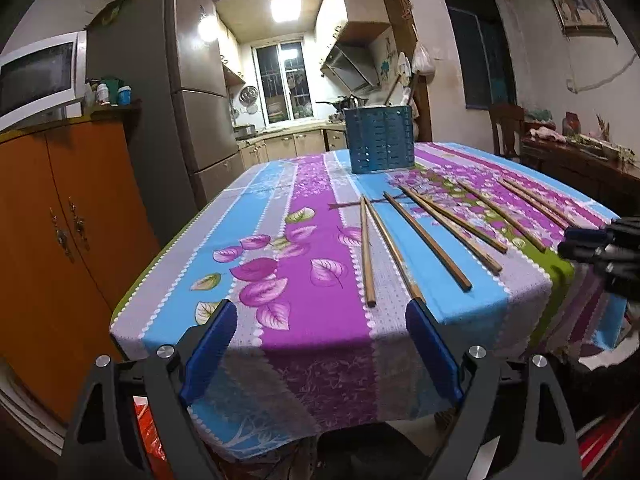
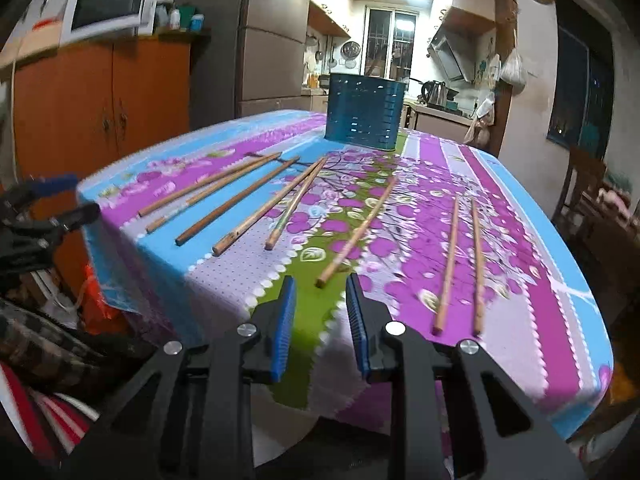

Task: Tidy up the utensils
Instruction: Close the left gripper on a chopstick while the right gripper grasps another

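microwave (image 2: 110, 6) on orange cabinet (image 2: 100, 100)

Lighting: bright ceiling panel (image 1: 285, 9) and bulb (image 1: 208, 28) in far kitchen, both glaring. Foreground dim; tablecloth (image 1: 320, 240) evenly lit. Strong fisheye bending, black corners. Motion blur on microwave (image 2: 110, 8) in right view.

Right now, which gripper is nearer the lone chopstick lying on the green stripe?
Right. The right gripper sits open just short of the lone chopstick's near tip; the left gripper sits off to its left by the leftmost pair.
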A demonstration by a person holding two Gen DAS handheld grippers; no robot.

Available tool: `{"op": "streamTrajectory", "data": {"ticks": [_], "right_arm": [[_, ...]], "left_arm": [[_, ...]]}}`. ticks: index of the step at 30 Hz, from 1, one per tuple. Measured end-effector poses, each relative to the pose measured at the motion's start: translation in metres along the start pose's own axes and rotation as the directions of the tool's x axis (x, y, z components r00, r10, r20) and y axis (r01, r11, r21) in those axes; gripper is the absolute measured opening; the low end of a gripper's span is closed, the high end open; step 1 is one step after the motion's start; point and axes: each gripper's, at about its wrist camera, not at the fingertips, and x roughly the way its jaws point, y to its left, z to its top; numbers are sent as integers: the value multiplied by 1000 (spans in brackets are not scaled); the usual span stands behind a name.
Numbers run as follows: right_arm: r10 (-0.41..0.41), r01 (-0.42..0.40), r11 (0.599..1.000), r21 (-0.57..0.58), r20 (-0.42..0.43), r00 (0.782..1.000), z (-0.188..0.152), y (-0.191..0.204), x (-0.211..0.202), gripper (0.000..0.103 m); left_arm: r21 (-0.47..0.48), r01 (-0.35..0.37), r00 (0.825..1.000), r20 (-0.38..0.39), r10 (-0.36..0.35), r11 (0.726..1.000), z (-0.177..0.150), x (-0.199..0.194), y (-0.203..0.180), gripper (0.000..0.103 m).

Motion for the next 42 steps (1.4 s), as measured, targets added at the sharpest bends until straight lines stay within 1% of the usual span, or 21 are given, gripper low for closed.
{"op": "streamTrajectory", "data": {"ticks": [4,8,10,11,12,13,15,17,20,22,25,27,30,37,40,41,42], "right_arm": [[-58,58,998,36,-5,998,4,-1,11,24],[-82,84,992,97,-27,996,1,-7,22,24],[-85,86,988,125,-16,996,-1,-9,23,24],[-90,91,987,130,-12,996,-1,-8,23,24],[-86,86,987,135,-7,996,-2,-8,24,18],[-79,78,987,139,-3,997,-2,-8,24,16],[-79,78,988,130,4,997,-3,-6,24,10],[-86,84,989,124,5,996,-2,-4,25,9],[-81,80,988,132,6,997,-2,-5,24,9],[-85,84,988,129,6,996,-2,-5,24,7],[-90,88,987,135,8,996,-3,-6,25,7],[-99,97,987,128,8,995,-3,-5,25,7],[-126,123,985,122,12,992,-3,-1,25,8],[-154,153,982,109,5,988,-2,3,27,8],[-161,160,981,110,1,987,-1,4,27,8],[-164,163,980,111,2,986,-1,4,27,8],[-166,165,980,114,3,986,-2,4,27,8]], "left_arm": [[-9,-4,1000,1,4,1000,1,4,1,87],[-8,25,1000,0,-25,1000,-1,8,-1,87],[-8,42,999,3,-42,999,0,12,-3,80],[-6,49,999,4,-49,999,1,16,-4,74],[-2,57,998,7,-57,998,2,18,-6,70],[2,63,998,10,-63,998,2,20,-7,68],[23,74,997,17,-74,997,5,27,-13,58],[46,87,996,18,-88,995,6,33,-20,57],[64,109,994,-10,-108,992,4,46,-26,50],[74,113,994,-21,-111,991,0,54,-29,48],[65,138,990,-20,-137,988,0,56,-28,37],[61,153,988,-17,-152,986,-2,58,-27,26],[37,173,985,-14,-173,984,-3,59,-24,22],[32,171,985,-11,-171,985,-3,60,-24,22],[9,179,984,-4,-179,984,-4,60,-22,22],[3,181,983,0,-181,983,-5,61,-22,20],[2,183,983,3,-183,983,-6,60,-22,17]]}}
